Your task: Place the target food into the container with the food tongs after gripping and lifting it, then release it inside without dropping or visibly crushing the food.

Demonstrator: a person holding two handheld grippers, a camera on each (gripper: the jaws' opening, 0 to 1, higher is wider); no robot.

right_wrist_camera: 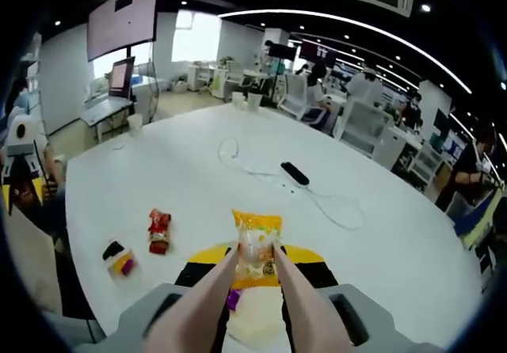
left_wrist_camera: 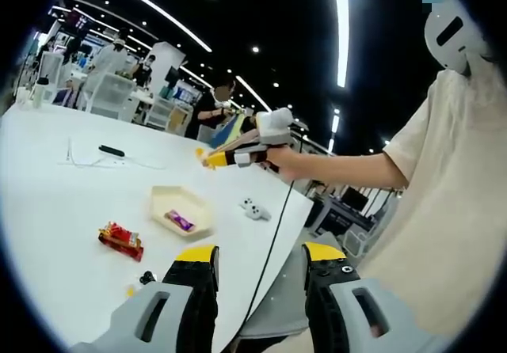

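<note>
Right gripper: jaws yellow-tipped, closed on a pair of pale tongs. Tong tips pinch an orange-and-white snack packet, held upright above a pale container with a purple item inside. White table: red snack packet to the left; small black-and-yellow object nearer the edge; black remote and white cable farther back. Monitor on a desk behind

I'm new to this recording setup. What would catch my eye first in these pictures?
In the right gripper view, tongs pinch a yellow snack packet above a cream tray. In the left gripper view, that tray sits on the white table, a red packet beside it.
</note>
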